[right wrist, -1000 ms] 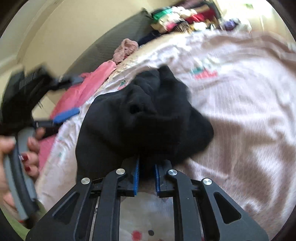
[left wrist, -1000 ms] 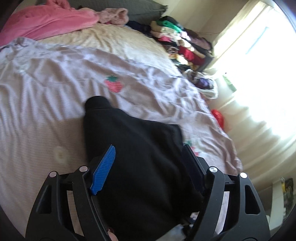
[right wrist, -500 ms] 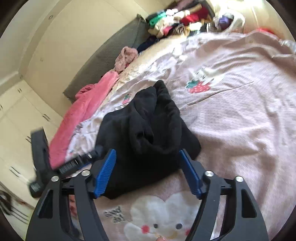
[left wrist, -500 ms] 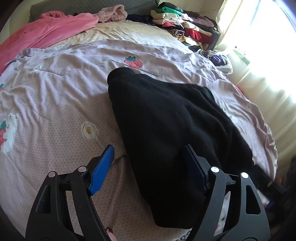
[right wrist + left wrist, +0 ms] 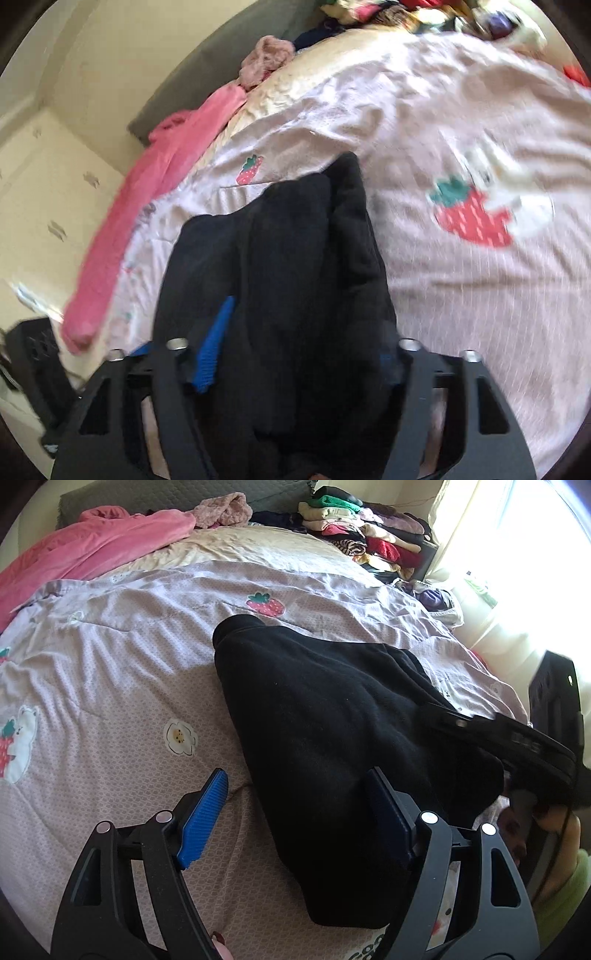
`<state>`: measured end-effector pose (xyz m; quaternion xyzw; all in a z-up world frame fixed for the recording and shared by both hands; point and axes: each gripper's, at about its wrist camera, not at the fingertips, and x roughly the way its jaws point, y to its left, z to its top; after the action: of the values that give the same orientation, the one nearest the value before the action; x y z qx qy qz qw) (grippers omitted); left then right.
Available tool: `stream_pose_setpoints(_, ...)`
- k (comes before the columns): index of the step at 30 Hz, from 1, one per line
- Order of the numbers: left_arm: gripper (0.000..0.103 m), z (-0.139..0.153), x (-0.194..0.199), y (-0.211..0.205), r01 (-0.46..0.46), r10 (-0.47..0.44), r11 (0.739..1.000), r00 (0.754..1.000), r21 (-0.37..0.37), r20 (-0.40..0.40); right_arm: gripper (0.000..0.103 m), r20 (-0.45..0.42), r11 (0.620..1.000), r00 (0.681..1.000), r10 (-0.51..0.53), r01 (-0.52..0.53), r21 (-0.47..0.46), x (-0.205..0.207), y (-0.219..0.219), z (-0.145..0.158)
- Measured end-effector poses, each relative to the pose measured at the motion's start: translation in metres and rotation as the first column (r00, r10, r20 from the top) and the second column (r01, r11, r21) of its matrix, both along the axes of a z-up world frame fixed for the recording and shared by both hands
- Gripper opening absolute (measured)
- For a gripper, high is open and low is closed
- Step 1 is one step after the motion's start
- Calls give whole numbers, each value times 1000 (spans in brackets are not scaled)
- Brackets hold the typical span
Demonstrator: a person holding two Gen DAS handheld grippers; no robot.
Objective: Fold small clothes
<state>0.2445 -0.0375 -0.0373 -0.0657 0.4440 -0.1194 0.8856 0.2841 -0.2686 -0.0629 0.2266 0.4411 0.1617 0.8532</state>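
Pink blanket (image 5: 92, 550) and clothes pile (image 5: 369, 535) lying around bed (image 5: 110, 686); black garment (image 5: 332, 720) lying bunched; left gripper (image 5: 295, 812) fingers gaping, right gripper (image 5: 295, 350) fingers closing around garment.

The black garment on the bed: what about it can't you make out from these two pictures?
- Left wrist view: the black garment's near end is hidden behind the left gripper.
- Right wrist view: motion blur; the cloth covers the right gripper's right pad, so any grip is unclear as its jaws close.
- Both views: what kind of garment it is.
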Motion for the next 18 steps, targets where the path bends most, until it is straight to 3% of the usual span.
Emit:
stream_pose_setpoints(2, 69, 2, -1, -1, 3, -3, 1000, 1000, 4, 0, 26, 58, 996, 997, 49, -44, -78, -1, 12, 12)
stream_pose_setpoints(6, 69, 4, -3, 0, 5, -5, 1000, 1000, 11, 2, 24, 224, 987, 964, 142, -120, -110, -17, 22, 40)
stream_pose_setpoints(8, 72, 4, -2, 1, 6, -6, 1000, 1000, -1, -1, 24, 252, 988, 959, 134, -108, -114, -18, 15, 41)
stream_pose_setpoints(10, 73, 1, -1, 1, 9, -9, 1000, 1000, -6, -13, 27, 156, 988, 983, 92, -71, -138, -8, 8, 24)
stream_pose_setpoints(12, 74, -1, -1, -1, 17, -17, 1000, 1000, -9, -19, 41, 40, 986, 998, 52, -45, -161, 2, 1, -4)
stream_pose_setpoints(15, 74, -2, -1, -6, 21, -21, 1000, 1000, 3, -17, 47, 28, 997, 1000, -6, 8, -82, -1, -14, -10)
stream_pose_setpoints(18, 74, -3, -1, -5, 20, -20, 1000, 1000, -4, -23, 50, 43, 994, 999, -26, 30, -102, -7, -15, -7)
